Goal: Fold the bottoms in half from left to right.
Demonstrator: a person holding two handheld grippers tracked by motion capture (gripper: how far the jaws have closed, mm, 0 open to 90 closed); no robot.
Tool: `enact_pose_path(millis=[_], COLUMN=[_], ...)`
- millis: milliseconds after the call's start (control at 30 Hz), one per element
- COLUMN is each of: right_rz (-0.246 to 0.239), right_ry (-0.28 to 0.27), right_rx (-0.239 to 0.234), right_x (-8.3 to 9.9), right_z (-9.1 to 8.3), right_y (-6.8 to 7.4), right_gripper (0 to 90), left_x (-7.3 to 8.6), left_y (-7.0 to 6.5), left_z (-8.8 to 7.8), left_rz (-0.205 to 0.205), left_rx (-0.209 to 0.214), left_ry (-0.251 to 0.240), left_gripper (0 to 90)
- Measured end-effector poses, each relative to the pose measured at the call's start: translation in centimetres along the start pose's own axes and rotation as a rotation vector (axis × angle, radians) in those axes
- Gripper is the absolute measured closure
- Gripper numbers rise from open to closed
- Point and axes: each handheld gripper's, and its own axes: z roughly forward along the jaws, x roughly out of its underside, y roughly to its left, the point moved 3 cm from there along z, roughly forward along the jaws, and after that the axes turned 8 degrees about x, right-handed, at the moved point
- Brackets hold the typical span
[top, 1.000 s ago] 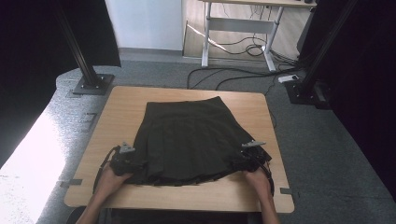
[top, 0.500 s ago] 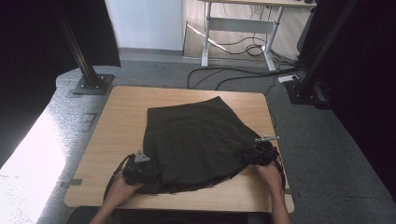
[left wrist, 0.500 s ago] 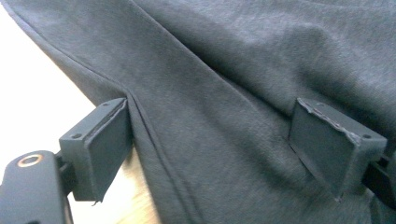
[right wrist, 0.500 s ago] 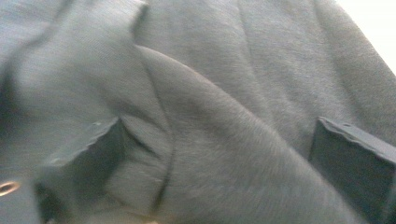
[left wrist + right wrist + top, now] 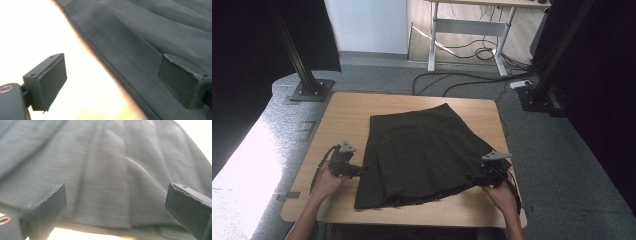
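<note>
A dark pleated skirt lies flat on the wooden table, with its waist toward the far side and its hem toward the person. My left gripper sits at the skirt's left edge. Its jaws have just been opening. In the left gripper view they stand wide apart, the skirt's edge runs between them, and nothing is pinched. My right gripper is at the skirt's right edge near the hem. Its jaws are also spread wide over the fabric.
Two black stand bases rest on the grey floor beyond the table's far corners. Cables trail on the floor behind, below a desk frame. Bare wood lies left of the skirt and along the front edge.
Both hands have moved outward from the hem's front corners to the skirt's sides. The hem now lies spread and flatter, and the left jaws stand off the cloth.
</note>
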Motion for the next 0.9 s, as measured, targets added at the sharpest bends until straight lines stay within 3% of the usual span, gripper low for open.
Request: enact_pose_path(millis=[200, 333, 433, 633, 900], right_rz=[-0.044, -0.071, -0.117, -0.165, -0.232], right_ry=[-0.029, -0.040, -0.044, -0.040, -0.042], right_rx=[-0.039, -0.063, -0.085, -0.137, -0.231], right_x=[-1.3, -2.0, -2.8, -3.9, -5.1], right_z=[-1.1, -1.3, -0.9, 0.0, 1.4], right_y=[2.4, 3.6, 5.2, 7.6, 11.8], right_gripper=[0.9, 0.1, 0.0, 0.0, 0.0], left_x=[-1.1, -1.9, -2.9, -4.0, -5.4], left_y=[1.4, 1.7, 2.3, 2.8, 4.1], left_z=[0.8, 0.8, 0.9, 1.4, 2.6], left_rz=[-0.029, -0.014, -0.001, 0.000, 0.029], left_rx=[0.025, 0.014, 0.012, 0.002, 0.016], left_ry=[-0.031, -0.035, -0.032, -0.051, -0.090], left_gripper=[8.9, 7.3, 4.4, 0.0, 3.6])
